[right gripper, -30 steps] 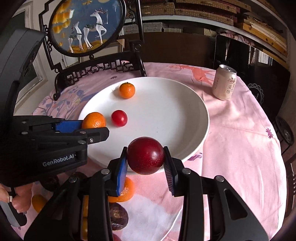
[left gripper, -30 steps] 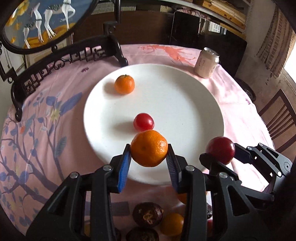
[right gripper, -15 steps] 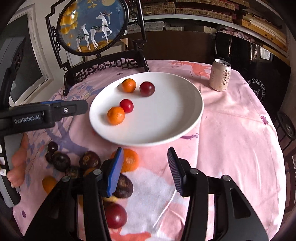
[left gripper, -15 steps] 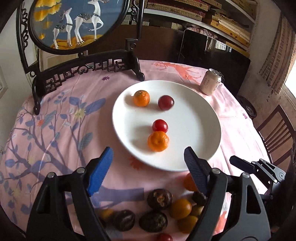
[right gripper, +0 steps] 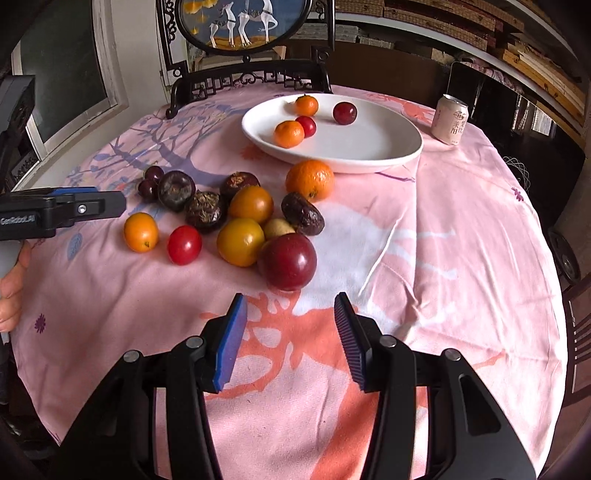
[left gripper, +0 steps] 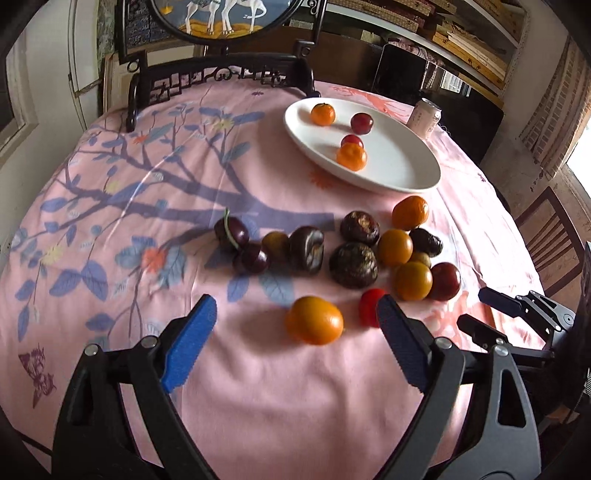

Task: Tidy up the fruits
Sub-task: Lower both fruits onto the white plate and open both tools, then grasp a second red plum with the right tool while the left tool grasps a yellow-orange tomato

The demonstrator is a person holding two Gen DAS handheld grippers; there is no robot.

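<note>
A white plate (left gripper: 399,173) (right gripper: 369,147) holds two mandarins, a cherry tomato and a dark red plum (right gripper: 345,113). A heap of loose fruit lies on the pink cloth before it: orange tomatoes, dark passion fruits, cherries, a red tomato (right gripper: 184,244), a mandarin (right gripper: 309,180). My left gripper (left gripper: 295,332) is open and empty, with an orange tomato (left gripper: 314,320) just beyond its fingertips. My right gripper (right gripper: 290,325) is open and empty, just short of a large red plum (right gripper: 287,260).
A drink can (right gripper: 451,119) stands right of the plate. A dark carved stand with a round painted screen (right gripper: 245,22) sits at the table's far edge. A wooden chair (left gripper: 550,236) is at the right. The left gripper shows in the right wrist view (right gripper: 62,210).
Both grippers let go of their fruit on the plate, opened, and drew back toward the near side of the table, over the loose fruit.
</note>
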